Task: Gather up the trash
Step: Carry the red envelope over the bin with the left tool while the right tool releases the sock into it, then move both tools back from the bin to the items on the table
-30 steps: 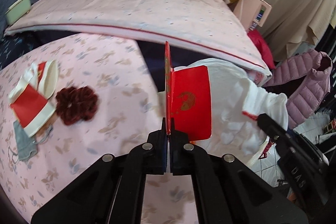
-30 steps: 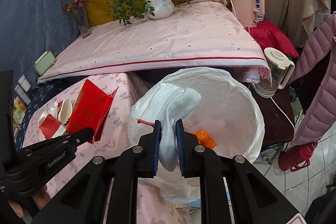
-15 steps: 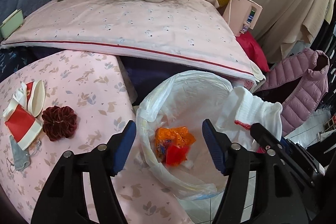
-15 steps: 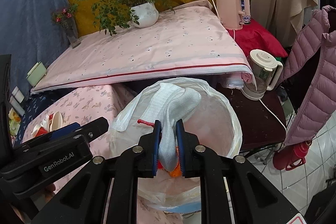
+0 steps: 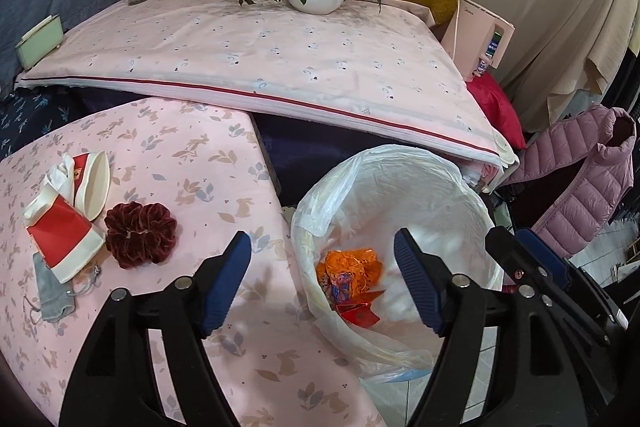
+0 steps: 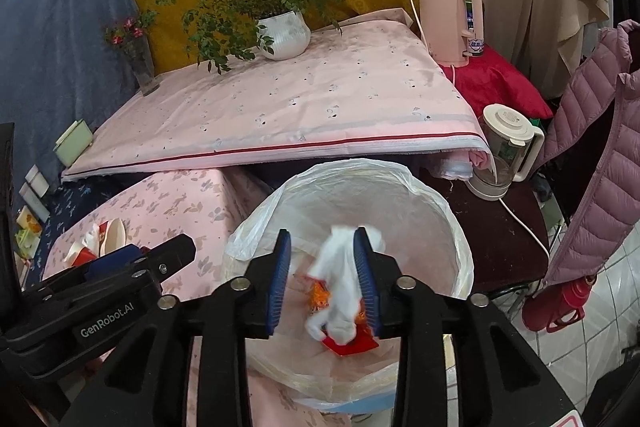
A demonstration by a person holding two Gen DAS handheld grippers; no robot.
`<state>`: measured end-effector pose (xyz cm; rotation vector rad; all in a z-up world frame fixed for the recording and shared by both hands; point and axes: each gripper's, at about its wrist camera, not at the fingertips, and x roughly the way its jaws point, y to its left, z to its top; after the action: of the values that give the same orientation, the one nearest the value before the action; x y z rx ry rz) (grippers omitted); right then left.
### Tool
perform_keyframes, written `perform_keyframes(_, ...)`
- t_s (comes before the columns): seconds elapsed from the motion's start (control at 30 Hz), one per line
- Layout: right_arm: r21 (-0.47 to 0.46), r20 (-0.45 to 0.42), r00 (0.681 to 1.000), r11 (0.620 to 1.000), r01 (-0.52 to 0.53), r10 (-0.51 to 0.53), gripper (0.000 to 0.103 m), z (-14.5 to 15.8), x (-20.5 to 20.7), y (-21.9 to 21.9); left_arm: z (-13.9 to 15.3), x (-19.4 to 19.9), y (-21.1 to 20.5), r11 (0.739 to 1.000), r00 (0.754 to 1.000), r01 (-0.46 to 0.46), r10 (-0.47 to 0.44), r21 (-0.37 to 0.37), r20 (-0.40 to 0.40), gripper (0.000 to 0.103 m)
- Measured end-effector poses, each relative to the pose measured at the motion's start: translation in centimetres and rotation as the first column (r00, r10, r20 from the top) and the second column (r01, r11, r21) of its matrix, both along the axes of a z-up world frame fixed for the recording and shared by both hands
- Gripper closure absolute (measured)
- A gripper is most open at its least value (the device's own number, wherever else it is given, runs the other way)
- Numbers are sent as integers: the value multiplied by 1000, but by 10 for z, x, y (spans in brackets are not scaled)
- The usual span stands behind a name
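1. Step in hand: the drop. The right claw point(image 6: 322, 281) stood over the lined trash bin point(image 6: 452, 223), jaws parted; the white cloth point(image 6: 340, 291) hung blurred between them, near the right finger, and whether it still touched that finger cannot be told. It appeared to be falling free.
2. The left claw point(image 5: 322, 283) was spread wide and held nothing, poised over the near rim of the bin point(image 5: 316, 223).
3. Bin contents: an orange wrapper point(image 5: 352, 267) and a red paper packet point(image 5: 360, 315) lay at the bottom.
4. Remaining on the bench point(image 5: 192, 155): a crushed red-and-white paper cup point(image 5: 60, 235), a second crushed cup point(image 5: 94, 183), a dark red scrunchie point(image 5: 140, 239) and a small grey pouch point(image 5: 52, 287).
5. Judged next move: either claw would swing back over the bench and close on a crushed cup; the scrunchie and pouch may not be trash.
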<state>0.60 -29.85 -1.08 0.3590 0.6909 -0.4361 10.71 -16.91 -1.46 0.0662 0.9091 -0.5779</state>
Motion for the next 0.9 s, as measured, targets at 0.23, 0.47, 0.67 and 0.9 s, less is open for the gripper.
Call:
perform_keyframes(0.23,-16,17,1000,1000,5,-5,54,8,1,6,4,1,14,1000,1000,-26,26,-9,16,29)
perform_keyframes(0.47,-21,20,1000,1000,-7,8,50,13,4,13,10,3,27,999,998,-50,51,-19,30,29)
perform_keyframes(0.67,-34,20,999,999,-35,36,48,18,10,28,11,5,41,997,997,-74,75,-26,32,29)
perform_keyframes(0.9,-47,15,997,996,-75,76,47,22,20,49,12,9,65,993,992,-117,118,-31,34,29)
